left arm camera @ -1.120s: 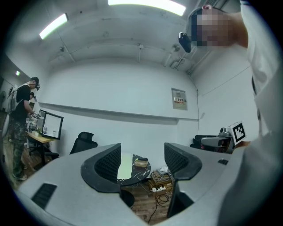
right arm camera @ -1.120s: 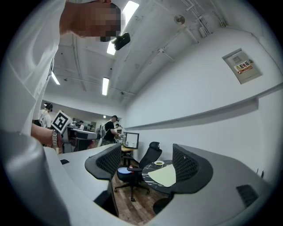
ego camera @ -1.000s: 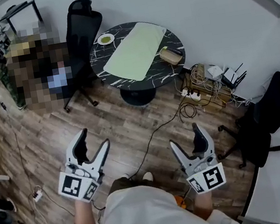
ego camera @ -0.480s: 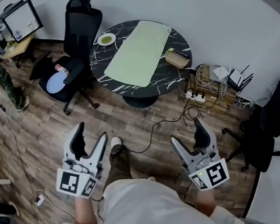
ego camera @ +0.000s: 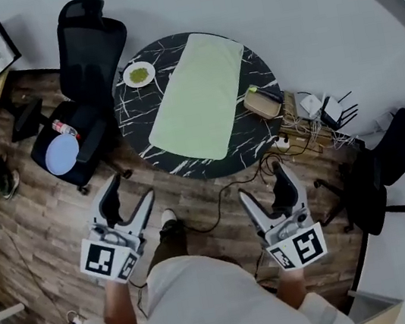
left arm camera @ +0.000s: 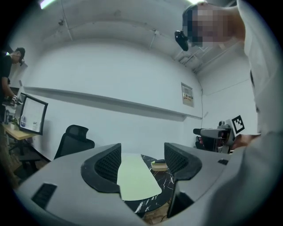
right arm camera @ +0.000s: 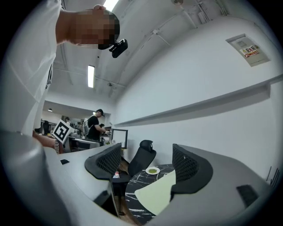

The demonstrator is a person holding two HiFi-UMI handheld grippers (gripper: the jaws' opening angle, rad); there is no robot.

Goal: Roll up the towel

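A pale green towel (ego camera: pixel 198 96) lies flat and unrolled across the round black marble table (ego camera: pixel 248 133). It also shows between the jaws in the left gripper view, towel (left arm camera: pixel 135 180), and in the right gripper view, towel (right arm camera: pixel 157 193). My left gripper (ego camera: pixel 130 195) hangs open over the wooden floor, short of the table's near edge. My right gripper (ego camera: pixel 263 187) is open too, near the table's front right rim. Neither one holds anything.
A small plate with something green (ego camera: pixel 139 74) and a tan box (ego camera: pixel 263 102) sit on the table. A black office chair (ego camera: pixel 81 54) carrying a blue disc (ego camera: pixel 62 152) stands left. Cables and power strips (ego camera: pixel 311 120) lie right, beside another black chair (ego camera: pixel 391 160).
The person has walked toward the table, so it sits closer and lower in the head view. Both grippers stay open and held as before.
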